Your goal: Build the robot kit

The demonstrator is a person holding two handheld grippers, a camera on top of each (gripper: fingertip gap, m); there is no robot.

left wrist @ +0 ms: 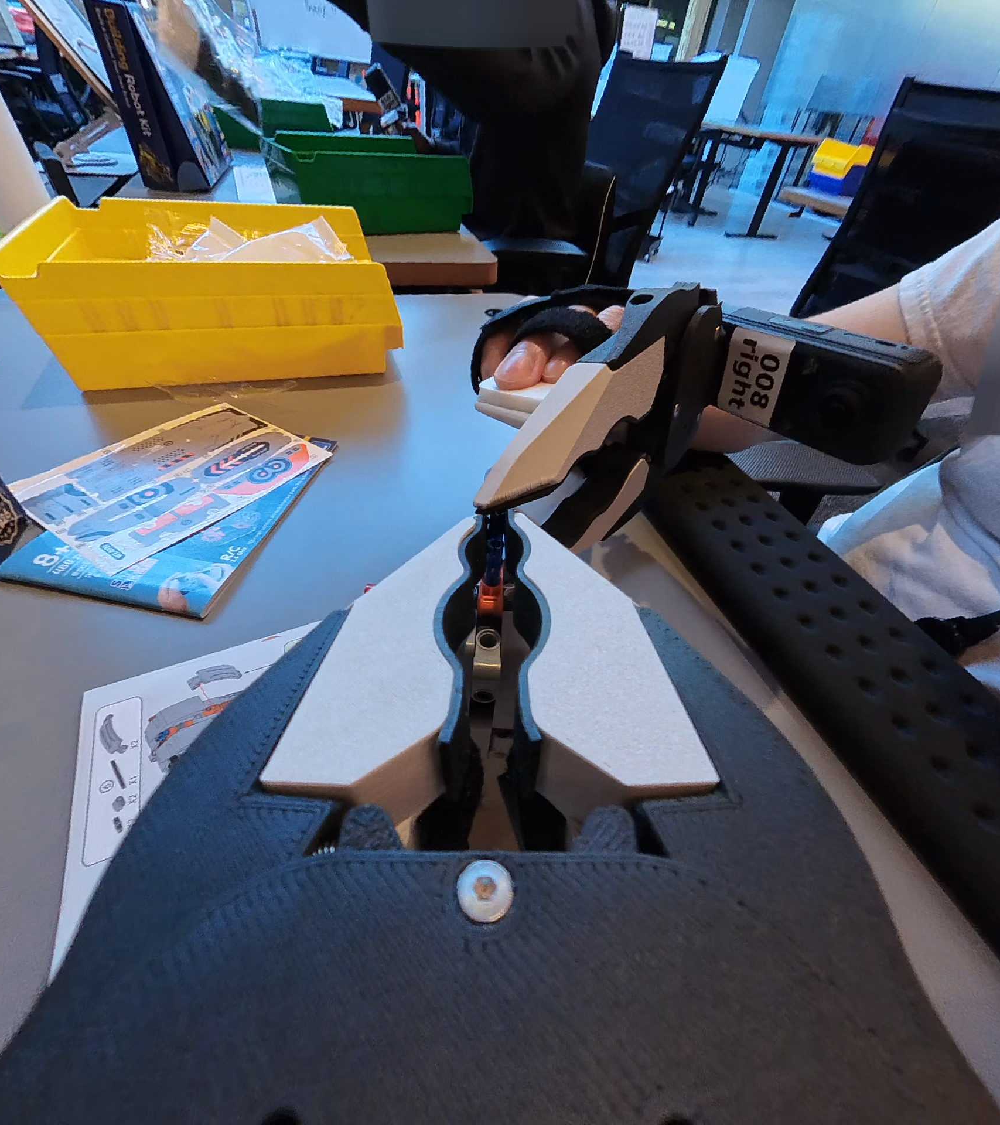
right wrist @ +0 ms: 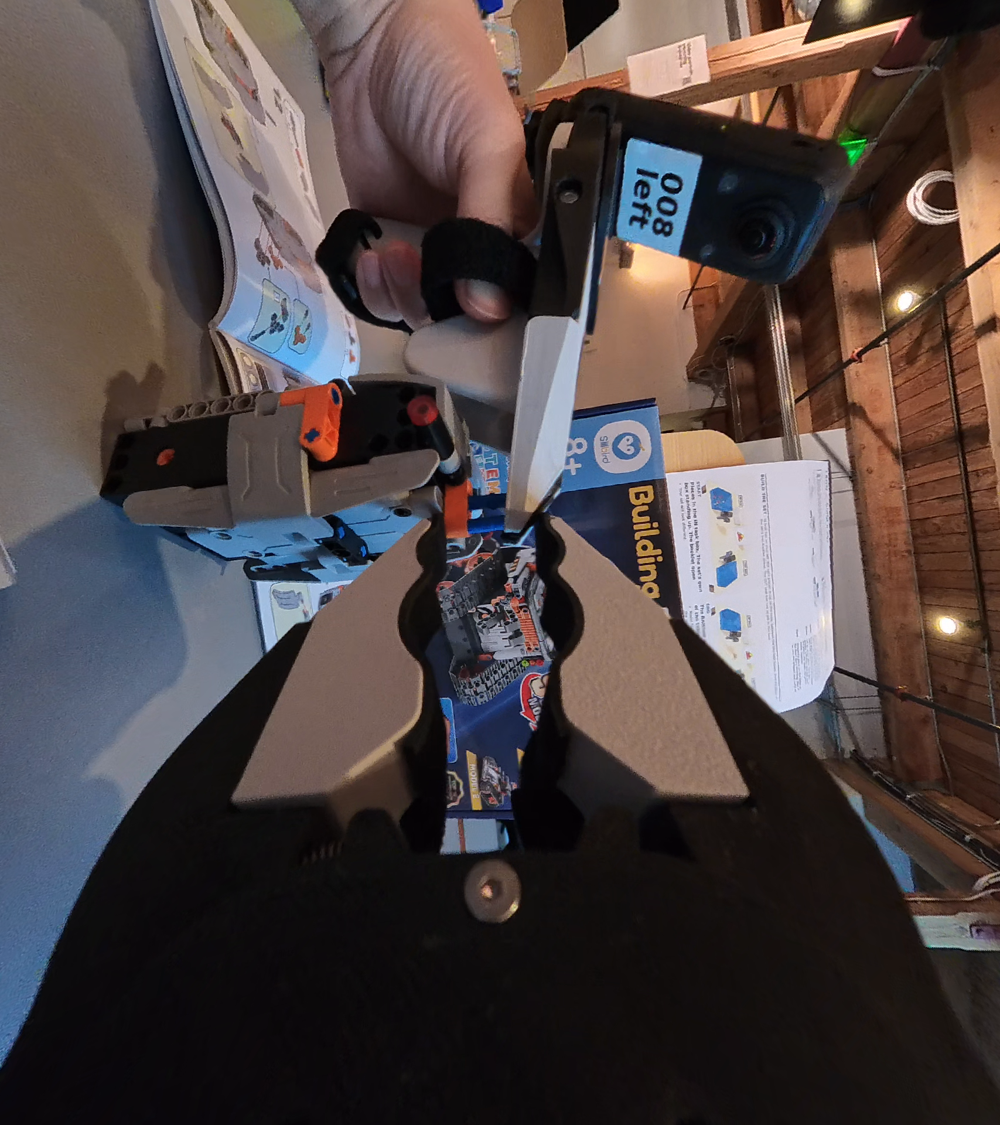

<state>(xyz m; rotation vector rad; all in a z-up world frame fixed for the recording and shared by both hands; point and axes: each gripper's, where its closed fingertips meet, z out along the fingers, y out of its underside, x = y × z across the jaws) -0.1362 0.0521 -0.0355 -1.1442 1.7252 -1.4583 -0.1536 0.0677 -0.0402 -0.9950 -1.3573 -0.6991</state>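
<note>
Surface: grey table [left wrist: 412, 414], matt, in a workroom with more desks far off.
Room: timber wall and lamps behind, seen sideways from the right wrist view.
Left gripper [left wrist: 494, 522]: jaws clamped on the blue axle [left wrist: 492, 548] of the brick model [right wrist: 266, 475], held off the table.
Right gripper [right wrist: 485, 529]: jaws a little apart, tips about the blue axle's far end; contact unreadable.
Bins: one yellow bin [left wrist: 211, 316] far left, holding clear bags; two green bins [left wrist: 388, 182] beyond it.
Paper: one sticker sheet [left wrist: 181, 475] on one blue booklet [left wrist: 138, 572], left; one open instruction booklet [left wrist: 138, 761], near left.
Boxes: one dark kit box [right wrist: 625, 505] upright behind the grippers.
Chairs: two black mesh chairs [left wrist: 655, 152] far right.
Edges: table edge near right, perforated black armrest [left wrist: 850, 639] just beside it.
Open room: bare table between yellow bin and grippers.
</note>
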